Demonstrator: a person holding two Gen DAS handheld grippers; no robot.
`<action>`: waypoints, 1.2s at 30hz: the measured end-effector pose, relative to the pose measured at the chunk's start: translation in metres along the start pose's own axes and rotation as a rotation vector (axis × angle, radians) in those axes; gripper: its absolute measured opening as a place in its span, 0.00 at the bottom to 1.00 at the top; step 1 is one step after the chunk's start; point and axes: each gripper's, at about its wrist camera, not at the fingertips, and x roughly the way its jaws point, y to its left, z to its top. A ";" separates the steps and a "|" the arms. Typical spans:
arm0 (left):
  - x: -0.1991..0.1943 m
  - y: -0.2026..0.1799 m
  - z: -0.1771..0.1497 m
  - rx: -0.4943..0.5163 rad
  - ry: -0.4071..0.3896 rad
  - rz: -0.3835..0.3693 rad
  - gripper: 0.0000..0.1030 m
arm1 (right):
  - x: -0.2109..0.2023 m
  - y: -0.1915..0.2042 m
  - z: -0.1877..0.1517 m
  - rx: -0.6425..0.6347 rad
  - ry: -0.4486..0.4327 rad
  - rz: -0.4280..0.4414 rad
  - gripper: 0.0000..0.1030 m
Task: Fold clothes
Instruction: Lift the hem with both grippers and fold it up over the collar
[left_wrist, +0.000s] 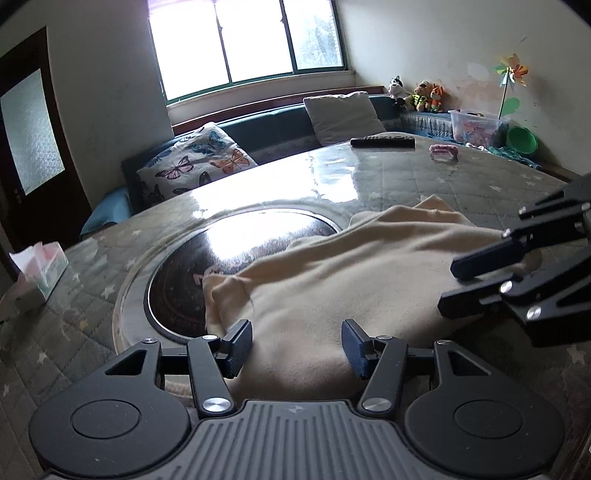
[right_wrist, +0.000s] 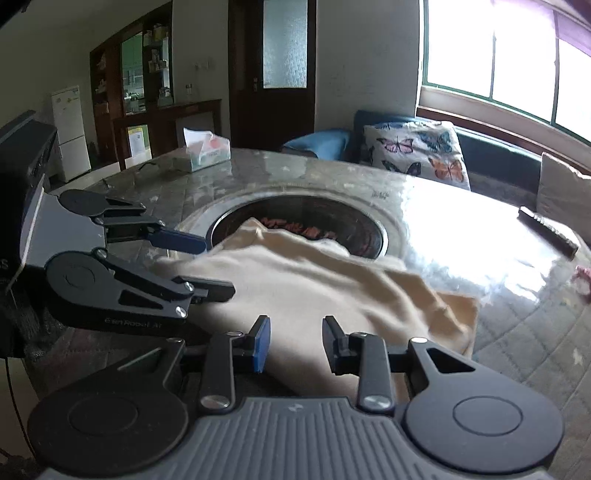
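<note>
A cream garment (left_wrist: 332, 273) lies crumpled on the glass-topped table, partly over the round dark inset (left_wrist: 207, 266). It also shows in the right wrist view (right_wrist: 314, 284). My left gripper (left_wrist: 297, 345) is open, with its fingers on either side of the garment's near edge. It shows from the side in the right wrist view (right_wrist: 218, 264), jaws apart over the cloth. My right gripper (right_wrist: 295, 343) is open over the garment's near edge. It also shows in the left wrist view (left_wrist: 448, 286) at the cloth's right side.
A tissue box (left_wrist: 40, 273) stands at the table's left. A black remote (left_wrist: 382, 142) and a small pink item (left_wrist: 443, 151) lie at the far side. A sofa with a butterfly cushion (left_wrist: 195, 162) runs behind the table under the window.
</note>
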 end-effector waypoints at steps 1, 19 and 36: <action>0.000 0.000 -0.001 -0.004 0.001 -0.001 0.56 | 0.002 -0.001 -0.003 0.004 0.007 -0.003 0.29; -0.005 0.011 -0.009 -0.047 0.004 0.028 0.58 | -0.013 -0.040 -0.025 0.158 0.014 -0.043 0.31; -0.003 0.011 -0.008 -0.039 0.008 0.030 0.60 | -0.004 -0.108 -0.016 0.340 -0.009 -0.129 0.24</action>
